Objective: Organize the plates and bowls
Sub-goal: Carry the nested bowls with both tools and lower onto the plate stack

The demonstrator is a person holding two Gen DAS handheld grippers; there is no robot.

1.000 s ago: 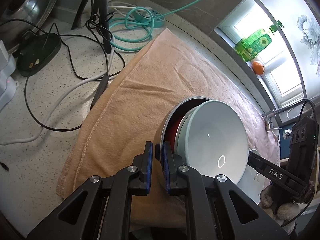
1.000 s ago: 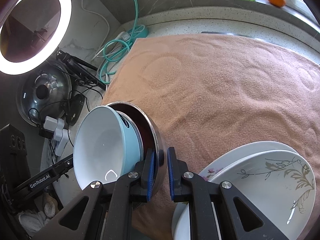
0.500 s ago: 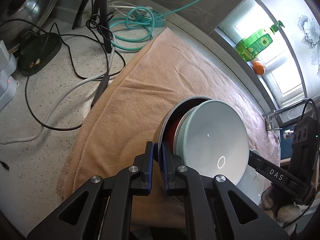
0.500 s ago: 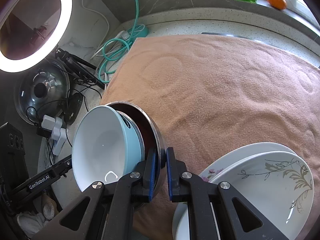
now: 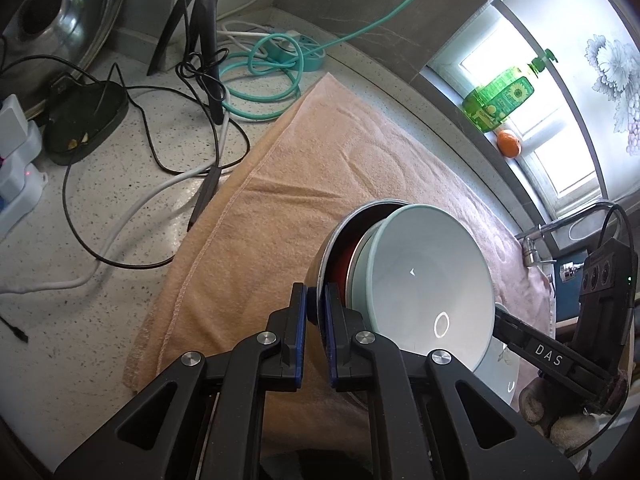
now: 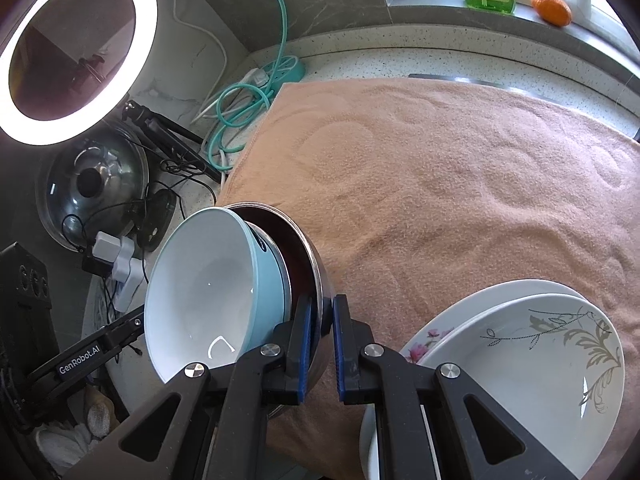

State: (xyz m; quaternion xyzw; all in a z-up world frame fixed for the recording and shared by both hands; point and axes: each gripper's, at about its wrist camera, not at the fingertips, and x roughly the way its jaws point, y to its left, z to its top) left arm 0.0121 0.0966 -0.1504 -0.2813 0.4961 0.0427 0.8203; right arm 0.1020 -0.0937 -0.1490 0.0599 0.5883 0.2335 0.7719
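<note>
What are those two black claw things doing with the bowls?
A person is tidying dishes with a gripper in each hand. The left gripper and the right gripper are both shut on the rim of a steel bowl, from opposite sides. A blue bowl sits nested inside it, and both are tipped on edge over the towel. A stack of plates sits beside them.

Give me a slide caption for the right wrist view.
Right gripper pinches steel bowl's rim, pale blue bowl nested inside.
</note>
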